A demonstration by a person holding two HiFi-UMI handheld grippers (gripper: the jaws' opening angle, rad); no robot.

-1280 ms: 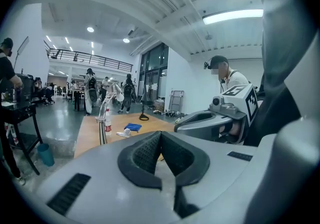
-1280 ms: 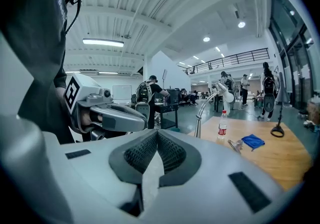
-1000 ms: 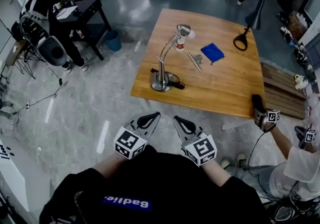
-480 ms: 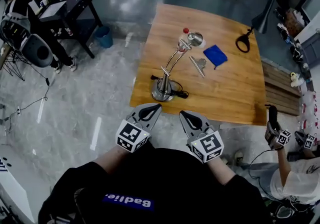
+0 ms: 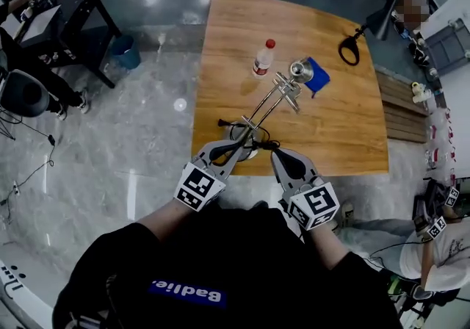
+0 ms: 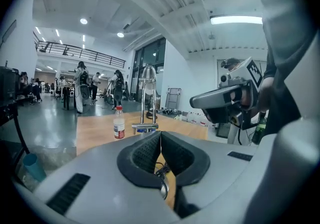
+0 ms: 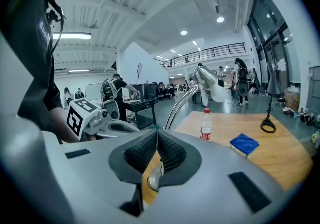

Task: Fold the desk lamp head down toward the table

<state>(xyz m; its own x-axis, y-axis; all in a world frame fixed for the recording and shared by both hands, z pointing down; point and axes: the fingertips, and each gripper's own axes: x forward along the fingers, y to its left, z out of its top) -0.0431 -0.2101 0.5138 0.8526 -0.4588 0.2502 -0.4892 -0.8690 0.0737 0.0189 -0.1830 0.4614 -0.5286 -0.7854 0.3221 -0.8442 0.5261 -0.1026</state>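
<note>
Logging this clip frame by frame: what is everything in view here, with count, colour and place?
table: one, light wood, in front of the person
desk lamp: one, silver, base at the table's near edge, head raised
bottle: one, clear with red cap, upright, beyond the lamp
cloth: one, blue, just beyond the lamp head
looped object: one, black, table's far right
bin: one, blue, on the floor left of the table
left gripper: one, grey, jaws shut, empty
right gripper: one, grey, jaws shut, empty
</note>
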